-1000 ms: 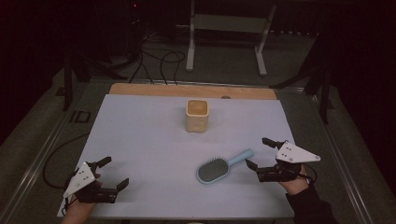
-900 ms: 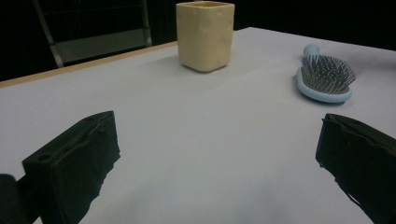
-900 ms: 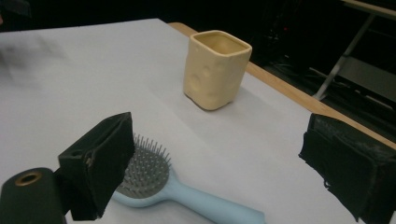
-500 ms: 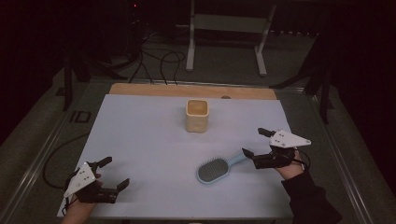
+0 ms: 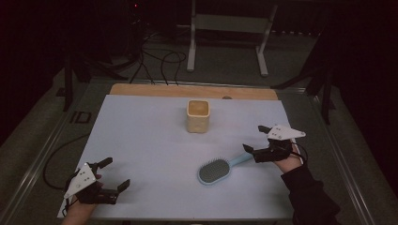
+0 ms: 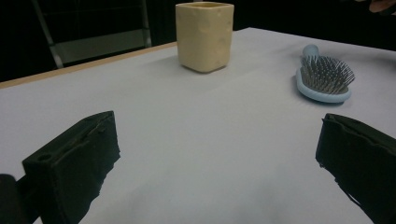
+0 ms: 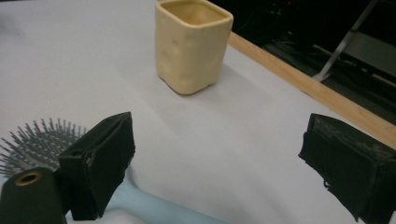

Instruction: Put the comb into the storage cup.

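**Open Jaws Over a Hairbrush**

On the white table (image 5: 141, 140), a cream cup (image 5: 198, 116) stands near the far edge. The light-blue hairbrush (image 5: 218, 169) lies bristles-up; the right gripper (image 5: 256, 139), jaws wide and empty, hovers at its handle. The left gripper (image 5: 115, 174) rests near the front corner, equally wide, holding nothing.

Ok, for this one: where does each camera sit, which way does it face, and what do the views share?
High view: above the person's table edge, looking forward and down; left gripper, right gripper, hands and a sleeve show.
Left gripper view: low over the table, facing the cup and hairbrush; its own open jaws show.
Right gripper view: just above the brush handle, facing the cup; its open jaws show.
Shared: all three show cup and hairbrush.
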The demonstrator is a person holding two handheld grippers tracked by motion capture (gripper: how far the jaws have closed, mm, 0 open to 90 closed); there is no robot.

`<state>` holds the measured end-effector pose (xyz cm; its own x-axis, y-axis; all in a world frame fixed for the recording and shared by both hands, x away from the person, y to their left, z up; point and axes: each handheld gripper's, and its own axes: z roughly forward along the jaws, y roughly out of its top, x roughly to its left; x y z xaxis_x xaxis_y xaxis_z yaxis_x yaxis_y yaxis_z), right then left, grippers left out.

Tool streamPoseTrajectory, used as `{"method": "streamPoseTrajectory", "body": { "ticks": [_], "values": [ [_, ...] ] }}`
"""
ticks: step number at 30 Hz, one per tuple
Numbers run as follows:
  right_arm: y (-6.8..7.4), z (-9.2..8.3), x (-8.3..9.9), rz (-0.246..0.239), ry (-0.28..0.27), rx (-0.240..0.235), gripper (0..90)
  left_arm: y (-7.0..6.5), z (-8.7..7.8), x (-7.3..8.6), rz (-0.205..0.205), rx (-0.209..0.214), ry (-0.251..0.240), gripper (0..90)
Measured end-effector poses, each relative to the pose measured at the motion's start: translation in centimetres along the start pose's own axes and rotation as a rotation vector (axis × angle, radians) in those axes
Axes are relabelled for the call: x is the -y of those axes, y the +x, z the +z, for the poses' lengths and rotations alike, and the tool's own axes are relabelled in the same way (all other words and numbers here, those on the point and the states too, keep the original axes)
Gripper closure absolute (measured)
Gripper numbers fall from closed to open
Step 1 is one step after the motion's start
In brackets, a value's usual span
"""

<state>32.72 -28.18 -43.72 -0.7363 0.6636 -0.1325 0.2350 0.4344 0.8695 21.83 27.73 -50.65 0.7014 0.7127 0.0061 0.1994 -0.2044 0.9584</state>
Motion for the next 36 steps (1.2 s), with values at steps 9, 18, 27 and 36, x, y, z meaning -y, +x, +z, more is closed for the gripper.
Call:
{"method": "streamPoseTrajectory", "body": {
  "ticks": [9,18,27,36],
  "values": [
    [-1.0,1.5,1.1,0.023,0.043,-0.016,11.4,0.0,0.0,0.0,0.000,0.001,0.000,0.0],
    [-1.4,2.7,2.1,0.038,0.091,-0.004,18.0,0.0,0.0,0.0,-0.004,0.002,0.000,0.0],
    [-1.6,3.5,2.7,0.030,0.135,0.009,38.5,0.0,0.0,0.0,-0.006,0.003,-0.002,0.0],
    [-1.8,4.2,3.1,0.020,0.185,0.016,69.0,0.0,0.0,0.0,-0.006,0.001,-0.003,0.0]
  ]
}}
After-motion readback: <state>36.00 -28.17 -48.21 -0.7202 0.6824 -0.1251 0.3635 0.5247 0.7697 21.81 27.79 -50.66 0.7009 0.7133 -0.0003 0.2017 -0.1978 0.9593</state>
